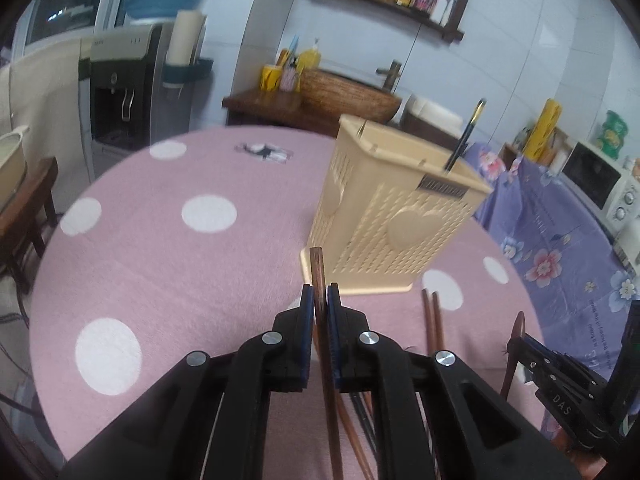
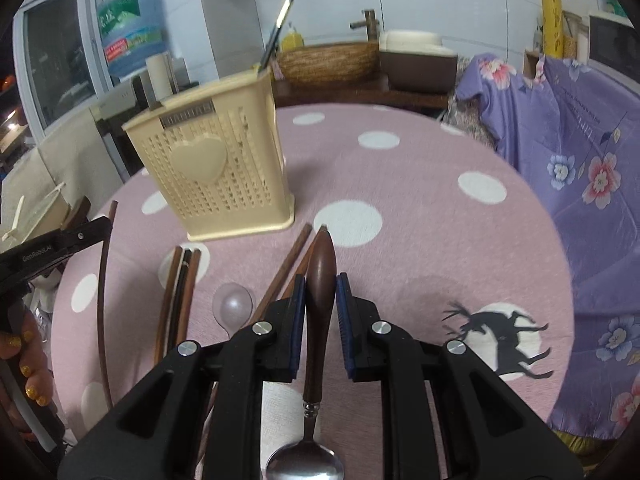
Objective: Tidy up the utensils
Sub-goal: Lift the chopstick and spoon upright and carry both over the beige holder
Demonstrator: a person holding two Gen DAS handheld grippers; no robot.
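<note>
My left gripper angles down over the pink dotted table, clamped on 1 brown chopstick. Beyond stands the beige utensil holder. My right gripper, tilted likewise, pinches a wooden-handled spoon. The left gripper's lettering, seen from the right wrist camera, probably reads "GenRobot.AI".

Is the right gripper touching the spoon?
Touching. The right wrist view shows the right gripper with both blue pads pressed on the spoon along its wooden handle.
</note>
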